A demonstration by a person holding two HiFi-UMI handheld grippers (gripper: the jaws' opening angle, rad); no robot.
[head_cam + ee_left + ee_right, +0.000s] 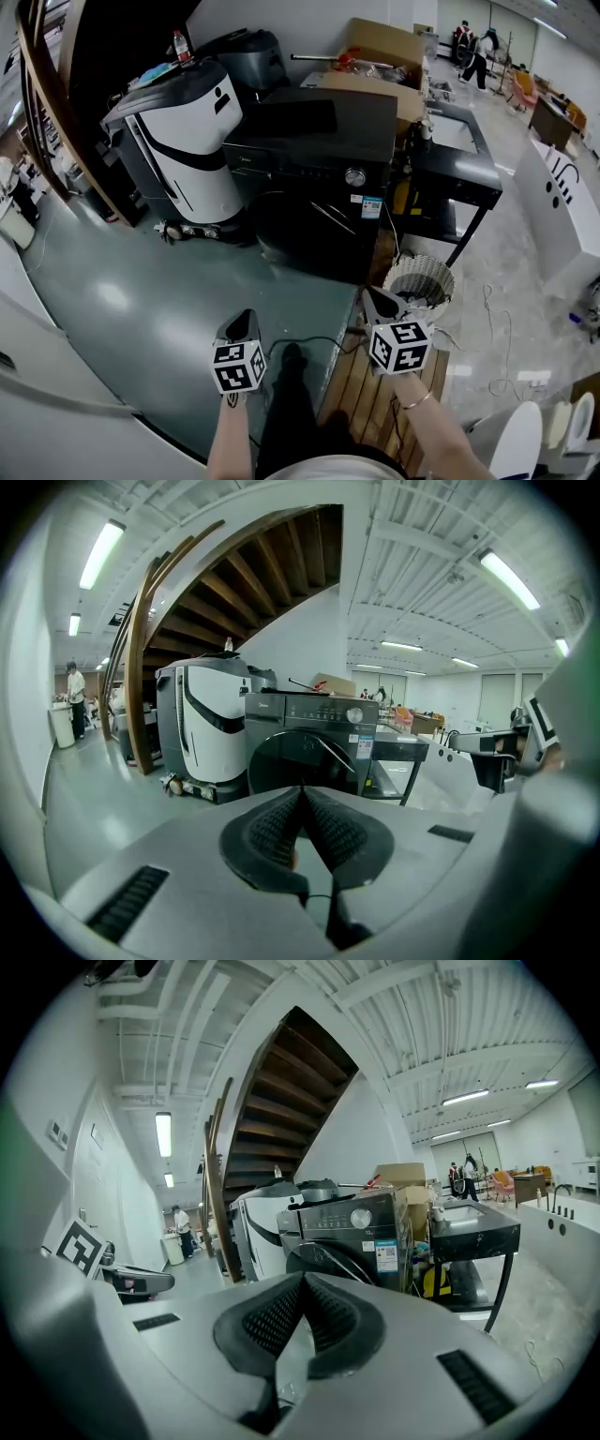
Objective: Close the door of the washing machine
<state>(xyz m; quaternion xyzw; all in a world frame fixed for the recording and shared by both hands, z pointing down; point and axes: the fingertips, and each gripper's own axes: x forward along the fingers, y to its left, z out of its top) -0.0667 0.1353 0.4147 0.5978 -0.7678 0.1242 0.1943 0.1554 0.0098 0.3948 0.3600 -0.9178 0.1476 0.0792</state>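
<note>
We held both grippers clenched on nothing. In the head view the left gripper (242, 328) sat at seven o'clock and the right gripper (380, 302) at five o'clock. In each gripper view the fingers (272, 829) met tip to tip with nothing between them. The washer (314, 169) stood at twelve o'clock of both grippers, well apart from the fingers. Its round door (305, 230) faced us and lay against the front; whether it was latched we could not tell. A white basket (419, 281) sat on the floor at two o'clock of the right gripper, near the washer's right corner, and we could not make out its contents. A cardboard box (380, 47) stood behind the washer at one o'clock.
</note>
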